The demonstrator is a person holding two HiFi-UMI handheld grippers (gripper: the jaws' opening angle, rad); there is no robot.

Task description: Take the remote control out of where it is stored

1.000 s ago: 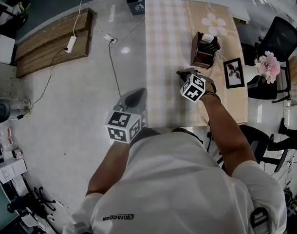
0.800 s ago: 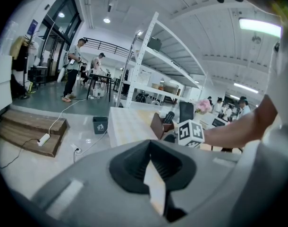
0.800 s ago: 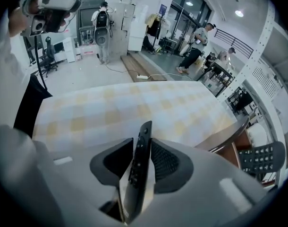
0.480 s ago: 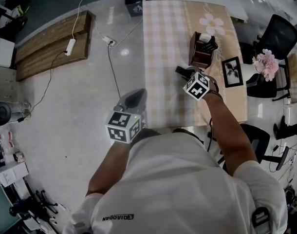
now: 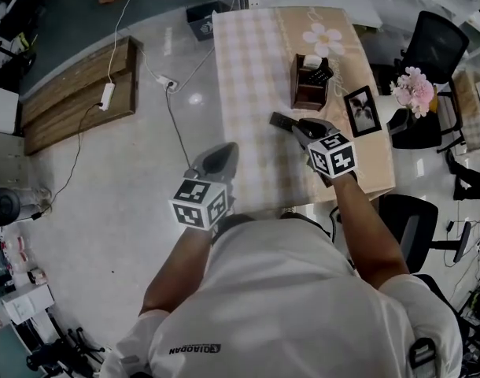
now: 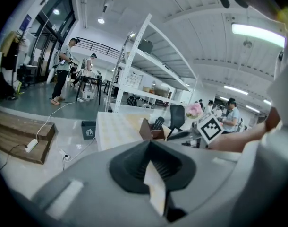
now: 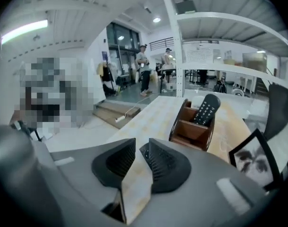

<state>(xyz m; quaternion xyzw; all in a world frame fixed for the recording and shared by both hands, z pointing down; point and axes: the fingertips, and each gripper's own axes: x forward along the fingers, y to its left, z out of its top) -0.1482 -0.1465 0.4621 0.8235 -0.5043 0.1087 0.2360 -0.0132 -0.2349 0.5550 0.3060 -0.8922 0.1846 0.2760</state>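
Note:
A brown wooden holder (image 5: pixel 305 94) stands on the checked table (image 5: pixel 248 69) with a black remote (image 5: pixel 319 75) upright inside it; the right gripper view shows both, holder (image 7: pixel 189 129) and remote (image 7: pixel 205 110). A second black remote (image 5: pixel 281 120) lies flat on the cloth left of the holder. My right gripper (image 5: pixel 301 129) sits just behind that remote. Its jaws are closing with a narrow gap, and nothing is pinched between the pads (image 7: pixel 160 162). My left gripper (image 5: pixel 222 152) hangs off the table's near-left corner, over the floor, with its jaws together and nothing in them.
A framed picture (image 5: pixel 360 110) lies right of the holder. Pink flowers (image 5: pixel 415 89) and a black chair (image 5: pixel 433 42) stand beyond the table's right edge, and another chair (image 5: pixel 409 219) is at the near right. On the floor to the left are cables, a power strip and a wooden platform (image 5: pixel 75 93).
My right gripper has drawn back toward me and to the right, away from the flat remote, which stays on the cloth. The left gripper has not moved.

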